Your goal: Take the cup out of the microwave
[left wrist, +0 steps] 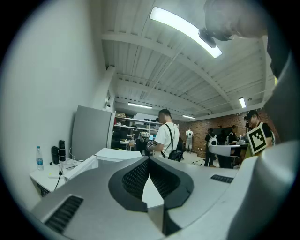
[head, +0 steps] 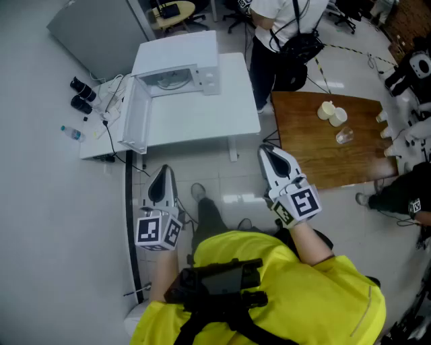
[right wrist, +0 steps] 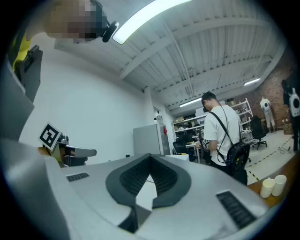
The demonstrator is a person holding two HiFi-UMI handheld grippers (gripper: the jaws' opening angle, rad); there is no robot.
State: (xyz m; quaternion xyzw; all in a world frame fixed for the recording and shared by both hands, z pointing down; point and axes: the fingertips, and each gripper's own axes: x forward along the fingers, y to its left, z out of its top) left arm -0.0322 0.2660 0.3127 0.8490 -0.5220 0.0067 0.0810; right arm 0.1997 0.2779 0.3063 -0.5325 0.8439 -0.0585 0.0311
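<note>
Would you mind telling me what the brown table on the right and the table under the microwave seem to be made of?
The brown table looks like wood or wood veneer with a low sheen: streaky grain shows across its top. The white table under the microwave looks like laminate or painted board, smooth and matte, with no grain; which, I cannot tell.

The white box-shaped microwave (head: 176,64) stands on the back left part of the white rectangular desk (head: 215,114), with its door (head: 135,114) swung open to the left. To the right of this desk stands the brown wooden desk (head: 303,155), with two pale cups (head: 332,112) on it. A person in a white shirt (head: 279,20) stands behind, between both desks.
</note>
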